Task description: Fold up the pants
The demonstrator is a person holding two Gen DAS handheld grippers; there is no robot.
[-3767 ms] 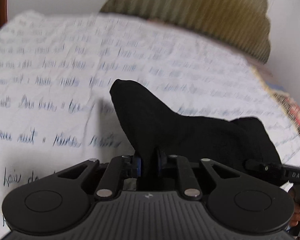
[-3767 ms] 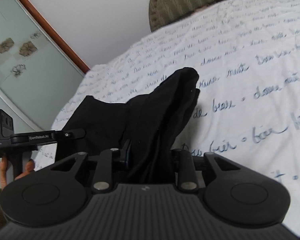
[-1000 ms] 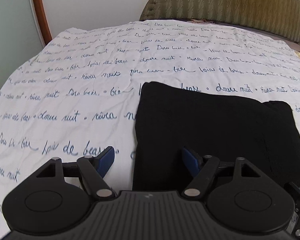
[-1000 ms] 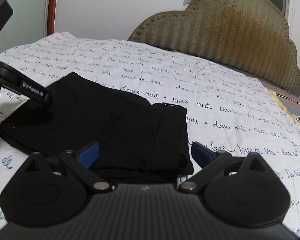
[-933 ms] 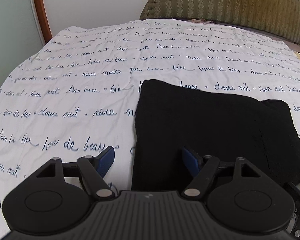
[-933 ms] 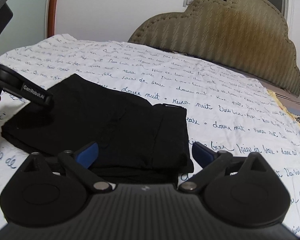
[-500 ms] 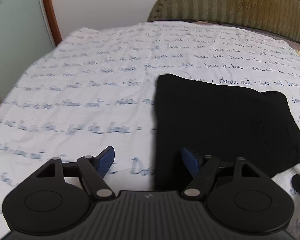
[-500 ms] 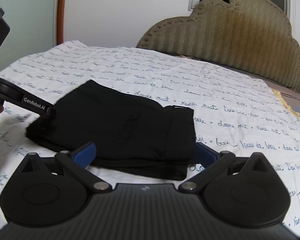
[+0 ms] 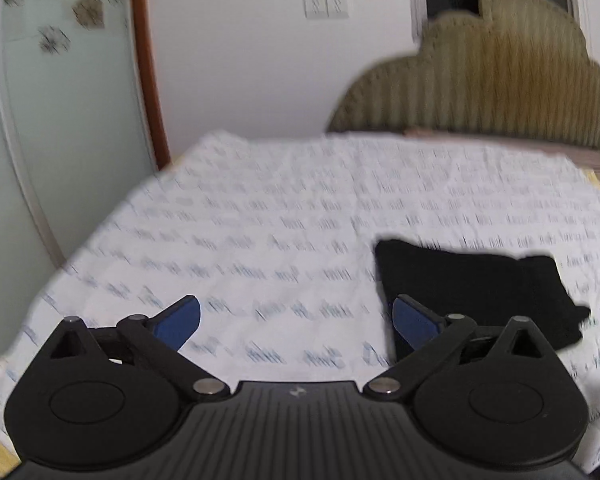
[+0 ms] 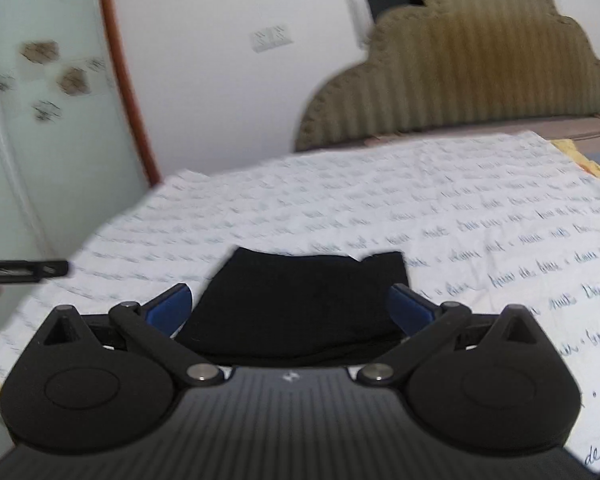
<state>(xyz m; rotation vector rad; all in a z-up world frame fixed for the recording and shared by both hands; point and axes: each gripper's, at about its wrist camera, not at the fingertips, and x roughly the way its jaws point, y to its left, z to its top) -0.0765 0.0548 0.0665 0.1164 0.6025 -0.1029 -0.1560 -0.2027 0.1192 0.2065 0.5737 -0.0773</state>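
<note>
One bed fills most of both views, covered by a white sheet (image 9: 284, 216) printed with rows of blue handwriting. Behind it stands a scalloped, ribbed olive headboard (image 9: 496, 80) against a white wall (image 9: 240, 60), and to the left a pale frosted glass door (image 9: 60, 120) with flower marks and a reddish wooden frame. A wall socket (image 9: 326, 6) sits beside the headboard.

The black pants (image 9: 476, 292) lie folded into a flat, compact rectangle on the sheet, nothing touching them. In the left wrist view they sit to the right of the middle, partly behind the right-hand finger; in the right wrist view the pants (image 10: 300, 300) lie straight ahead, seen between the two fingers.

The left gripper (image 9: 296, 320) is spread wide with nothing between its blue pads (image 9: 180, 320), held above the sheet. The right gripper (image 10: 288, 304) is likewise spread wide and holds nothing. At the left edge of the right wrist view a thin black part of the other tool (image 10: 24, 270) shows, blurred.
</note>
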